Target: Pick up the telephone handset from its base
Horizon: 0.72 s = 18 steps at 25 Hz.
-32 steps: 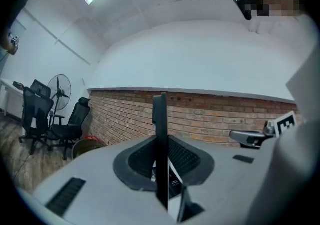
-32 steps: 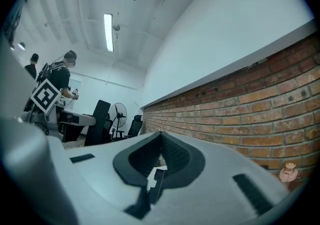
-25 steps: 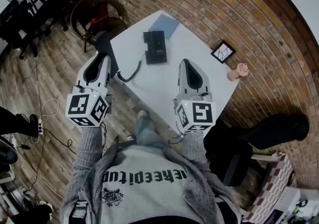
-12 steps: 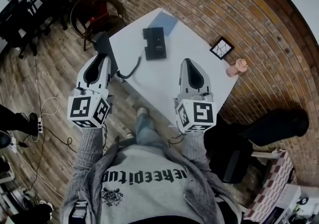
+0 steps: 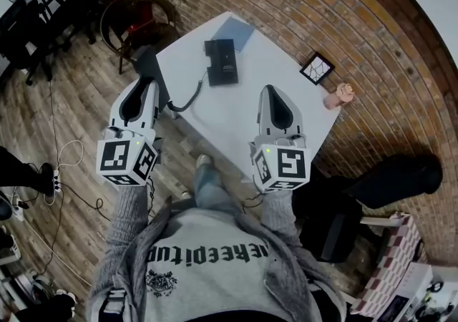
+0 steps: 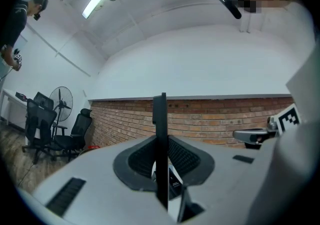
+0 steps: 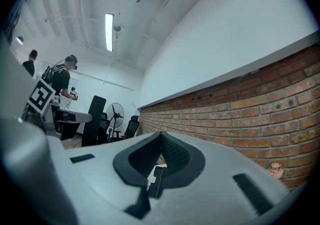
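Two grippers held above the near half of the white table (image 5: 236, 109); handset on its base at the far end.

Sweatshirt (image 5: 215, 263) print partly covered by the jacket, readable part "keepitup". Left gripper (image 5: 148, 83) at the table's left edge: jaws drawn together, pinching nothing; in its own view a thin dark upright edge (image 6: 159, 119) lines up with their seam, source unclear. Right gripper (image 5: 267, 89) over the table's near right: jaws pressed together, empty. Telephone handset (image 5: 212, 56) lies on the base (image 5: 229, 66), well apart from both grippers; any lettering too small to read. Cord (image 5: 187, 102) runs off the table's left edge. Blue sheet (image 5: 235, 31) on the far corner.
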Each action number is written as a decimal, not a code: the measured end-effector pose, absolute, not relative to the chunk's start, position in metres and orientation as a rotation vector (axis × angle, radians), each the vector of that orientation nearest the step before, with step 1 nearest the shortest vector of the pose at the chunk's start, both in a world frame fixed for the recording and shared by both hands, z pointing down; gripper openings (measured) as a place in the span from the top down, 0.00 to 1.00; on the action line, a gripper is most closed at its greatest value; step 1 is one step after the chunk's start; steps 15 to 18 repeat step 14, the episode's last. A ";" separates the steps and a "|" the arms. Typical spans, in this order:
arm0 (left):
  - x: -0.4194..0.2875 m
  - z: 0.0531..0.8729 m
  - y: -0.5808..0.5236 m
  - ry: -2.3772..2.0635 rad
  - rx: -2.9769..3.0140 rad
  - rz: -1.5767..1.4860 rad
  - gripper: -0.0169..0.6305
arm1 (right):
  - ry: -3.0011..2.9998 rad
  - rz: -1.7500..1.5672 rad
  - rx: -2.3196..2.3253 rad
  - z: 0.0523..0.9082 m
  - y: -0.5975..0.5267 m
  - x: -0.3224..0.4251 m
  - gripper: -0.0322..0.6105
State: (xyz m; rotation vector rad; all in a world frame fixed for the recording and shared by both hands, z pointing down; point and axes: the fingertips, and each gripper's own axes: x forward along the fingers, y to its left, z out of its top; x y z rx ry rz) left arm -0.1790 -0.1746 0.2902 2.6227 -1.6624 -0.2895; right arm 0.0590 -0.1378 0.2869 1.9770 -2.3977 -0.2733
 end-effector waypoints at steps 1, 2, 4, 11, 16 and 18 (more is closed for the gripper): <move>-0.179 0.290 -0.174 -1.661 2.623 -0.291 0.87 | -2.398 -0.275 1.975 0.287 -0.137 0.058 0.95; -0.179 0.290 -0.173 -1.660 2.623 -0.291 0.87 | -2.398 -0.276 1.974 0.287 -0.137 0.058 0.95; -0.178 0.290 -0.172 -1.659 2.624 -0.290 0.87 | -2.397 -0.277 1.976 0.287 -0.136 0.058 0.95; -0.178 0.291 -0.172 -1.659 2.622 -0.289 0.87 | -2.397 -0.281 1.971 0.287 -0.137 0.057 0.95; -0.180 0.292 -0.172 -1.657 2.617 -0.292 0.87 | -2.396 -0.280 1.967 0.289 -0.137 0.055 0.95; -0.180 0.292 -0.172 -1.657 2.617 -0.292 0.87 | -2.396 -0.280 1.967 0.289 -0.137 0.055 0.95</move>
